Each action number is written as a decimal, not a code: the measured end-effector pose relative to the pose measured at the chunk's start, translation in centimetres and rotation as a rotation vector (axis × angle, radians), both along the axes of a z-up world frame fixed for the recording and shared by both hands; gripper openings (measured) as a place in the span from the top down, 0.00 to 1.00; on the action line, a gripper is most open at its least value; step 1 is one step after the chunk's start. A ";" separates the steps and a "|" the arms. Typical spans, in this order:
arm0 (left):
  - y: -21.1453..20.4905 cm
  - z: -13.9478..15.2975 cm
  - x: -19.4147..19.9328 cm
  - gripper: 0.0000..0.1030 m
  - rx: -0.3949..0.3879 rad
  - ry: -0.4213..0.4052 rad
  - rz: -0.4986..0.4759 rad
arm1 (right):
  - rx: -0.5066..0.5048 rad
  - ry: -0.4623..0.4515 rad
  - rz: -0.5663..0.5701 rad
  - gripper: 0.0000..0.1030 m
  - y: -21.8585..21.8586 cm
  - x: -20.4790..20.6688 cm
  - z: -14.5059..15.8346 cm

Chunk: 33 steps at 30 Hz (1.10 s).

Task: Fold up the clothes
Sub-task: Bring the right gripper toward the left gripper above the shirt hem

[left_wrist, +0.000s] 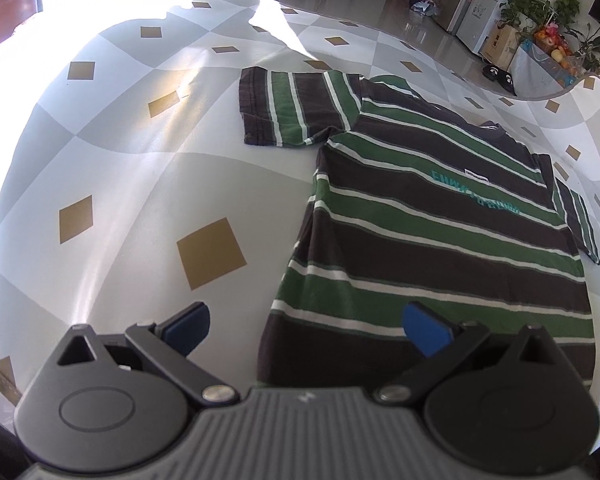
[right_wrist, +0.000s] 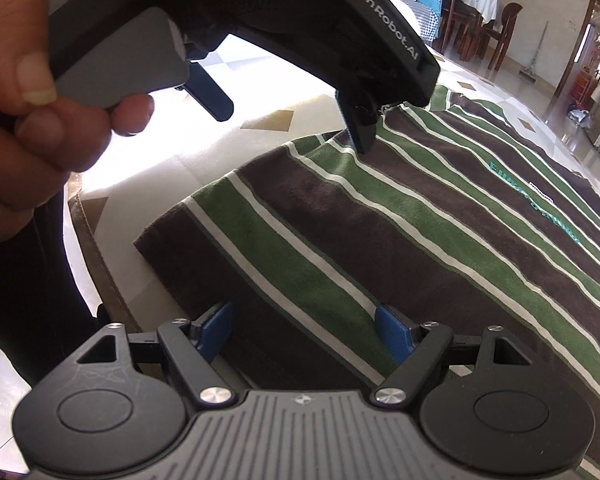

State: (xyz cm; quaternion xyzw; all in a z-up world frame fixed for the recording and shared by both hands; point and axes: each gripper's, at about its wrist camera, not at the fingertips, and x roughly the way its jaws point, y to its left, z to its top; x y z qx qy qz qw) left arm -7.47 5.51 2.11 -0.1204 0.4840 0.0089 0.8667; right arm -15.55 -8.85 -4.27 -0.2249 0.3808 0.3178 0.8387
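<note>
A T-shirt (left_wrist: 420, 240) with green, brown and white stripes lies flat, front up, on the checkered tablecloth (left_wrist: 140, 168). One sleeve (left_wrist: 292, 108) is spread to the far left. My left gripper (left_wrist: 306, 332) is open, low over the shirt's near-left hem corner, with its right pad (left_wrist: 424, 332) over the fabric. In the right wrist view the shirt (right_wrist: 400, 232) fills the middle. My right gripper (right_wrist: 305, 332) is open just above the hem, and fabric shows between its blue pads. A hand (right_wrist: 28, 100) holds the left gripper (right_wrist: 288, 116) open over the shirt's side edge.
The table's front edge (right_wrist: 88, 240) runs close on the left, with a dark-clothed person beside it. Beyond the table are a fridge (left_wrist: 472, 4), potted plants (left_wrist: 548, 0) and boxes. Wooden chairs (right_wrist: 500, 32) and another table stand further back.
</note>
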 end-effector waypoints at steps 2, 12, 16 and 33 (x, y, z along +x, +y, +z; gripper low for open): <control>-0.6 0.0 0.1 0.00 -0.003 -0.003 -0.020 | -0.002 0.012 0.008 0.24 -0.2 0.1 0.1; -2.2 -0.4 1.7 0.00 -0.049 -0.011 -0.055 | 0.093 0.007 -0.214 0.29 -4.5 2.5 2.2; -3.9 -0.4 2.6 0.00 -0.040 -0.032 -0.114 | 0.097 0.028 -0.302 0.29 -5.5 3.5 2.2; -9.0 -3.5 6.0 0.00 0.153 -0.017 -0.255 | 0.010 -0.008 -0.278 0.26 -6.6 3.1 1.6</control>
